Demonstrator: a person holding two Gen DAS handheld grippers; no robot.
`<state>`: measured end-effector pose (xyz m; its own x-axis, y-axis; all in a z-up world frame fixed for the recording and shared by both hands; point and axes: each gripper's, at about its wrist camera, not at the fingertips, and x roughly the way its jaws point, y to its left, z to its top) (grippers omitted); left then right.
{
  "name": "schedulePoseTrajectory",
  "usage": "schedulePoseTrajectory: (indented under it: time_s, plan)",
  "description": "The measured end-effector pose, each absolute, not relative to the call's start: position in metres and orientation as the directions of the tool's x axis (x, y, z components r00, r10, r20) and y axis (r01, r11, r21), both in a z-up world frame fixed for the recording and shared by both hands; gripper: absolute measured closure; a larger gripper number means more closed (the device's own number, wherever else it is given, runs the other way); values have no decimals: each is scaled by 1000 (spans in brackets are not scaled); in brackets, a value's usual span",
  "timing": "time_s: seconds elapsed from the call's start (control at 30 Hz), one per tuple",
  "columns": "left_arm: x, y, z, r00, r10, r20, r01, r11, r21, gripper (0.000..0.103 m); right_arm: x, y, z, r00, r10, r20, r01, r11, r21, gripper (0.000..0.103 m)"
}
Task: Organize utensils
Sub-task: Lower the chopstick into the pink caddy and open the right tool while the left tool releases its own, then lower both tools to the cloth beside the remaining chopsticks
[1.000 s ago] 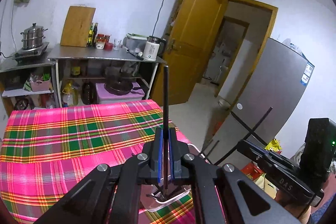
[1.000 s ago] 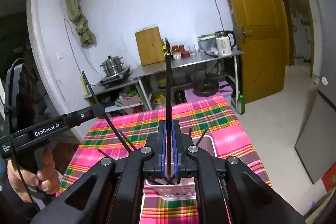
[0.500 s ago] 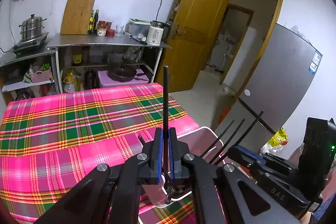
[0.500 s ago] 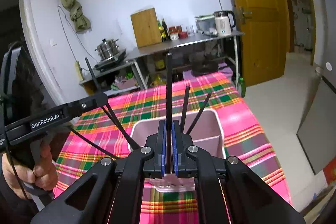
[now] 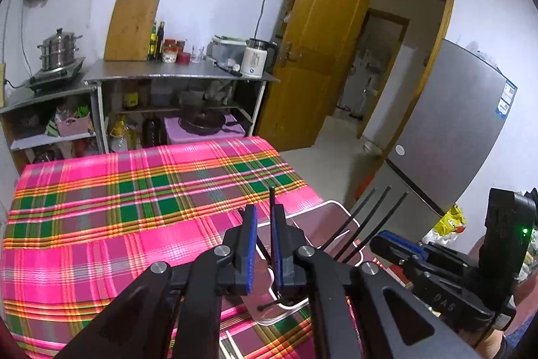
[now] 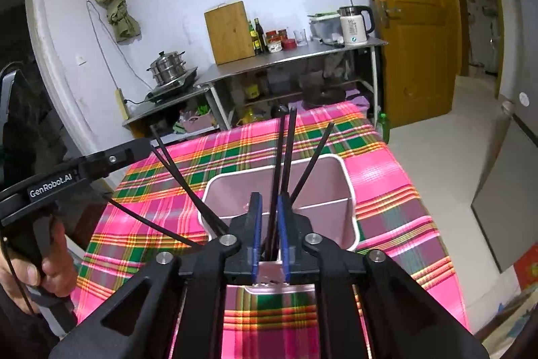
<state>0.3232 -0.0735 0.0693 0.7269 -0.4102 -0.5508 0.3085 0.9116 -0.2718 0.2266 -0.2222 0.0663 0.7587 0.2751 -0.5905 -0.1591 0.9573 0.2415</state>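
The left tool hangs over the left end of the pink bin, which sits on the checked cloth of the worktop. Its blue pads are a little apart. One black stick stands in the gap, but I cannot tell if the pads touch it. More black sticks stand in the bin and lean out like a fan. The right tool is over the near side of the bin. Its pads are a little apart too, with sticks going up between them, not squeezed.
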Motion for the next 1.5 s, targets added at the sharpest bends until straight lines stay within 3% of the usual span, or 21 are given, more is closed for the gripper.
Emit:
schedulePoseTrajectory:
  time_s: [0.3, 0.6, 1.5]
  plan:
    - [280, -49, 93, 776, -393, -493, 296, 918, -265, 90, 190, -223, 88, 798, 274, -536, -164, 956, 244, 85]
    - [235, -28, 82, 787, -373, -491, 268, 924, -273, 86, 156, -209, 85, 780, 326, -534, -213, 941, 264, 85]
    - [202, -9, -67, 616, -348, -707, 116, 927, -356, 86, 135, -163, -1, 627, 403, -667, -293, 915, 277, 85]
